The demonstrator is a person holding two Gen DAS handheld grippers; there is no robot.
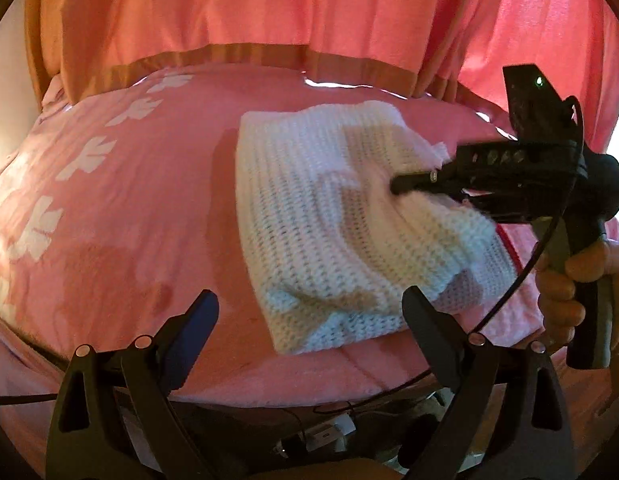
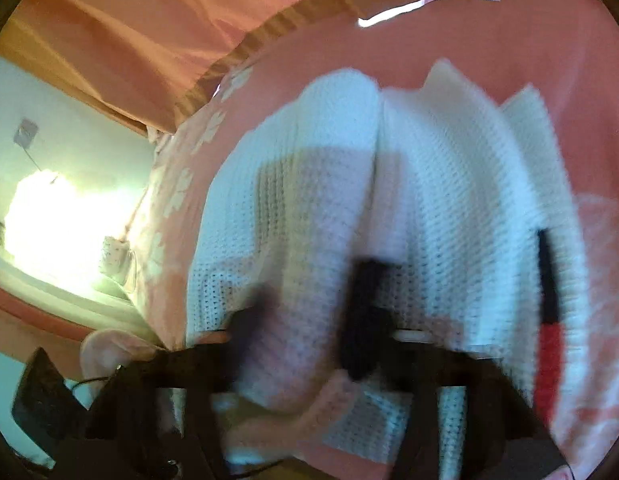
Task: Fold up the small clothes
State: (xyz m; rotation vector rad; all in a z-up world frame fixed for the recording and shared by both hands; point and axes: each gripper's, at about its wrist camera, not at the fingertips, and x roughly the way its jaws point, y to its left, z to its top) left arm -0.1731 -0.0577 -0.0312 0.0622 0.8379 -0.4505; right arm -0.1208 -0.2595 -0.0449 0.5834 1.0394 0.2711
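A small white knitted garment [image 1: 337,216] lies partly folded on a pink bed cover [image 1: 129,200]. My left gripper [image 1: 309,312] is open and empty, hovering just above the garment's near edge. My right gripper [image 1: 401,186] comes in from the right and its dark fingertips press into the garment's right side. In the right wrist view the garment [image 2: 429,200] fills the frame, blurred, with folds of knit bunched around the right gripper [image 2: 313,304]. Whether its fingers pinch the cloth is unclear.
Pink curtains [image 1: 309,12] hang behind the bed. White flower prints [image 1: 85,160] mark the cover's left side. A bright lamp glow [image 2: 49,224] and a pale wall [image 2: 81,136] show at the left. Cables and a white box [image 1: 329,434] lie below the bed's near edge.
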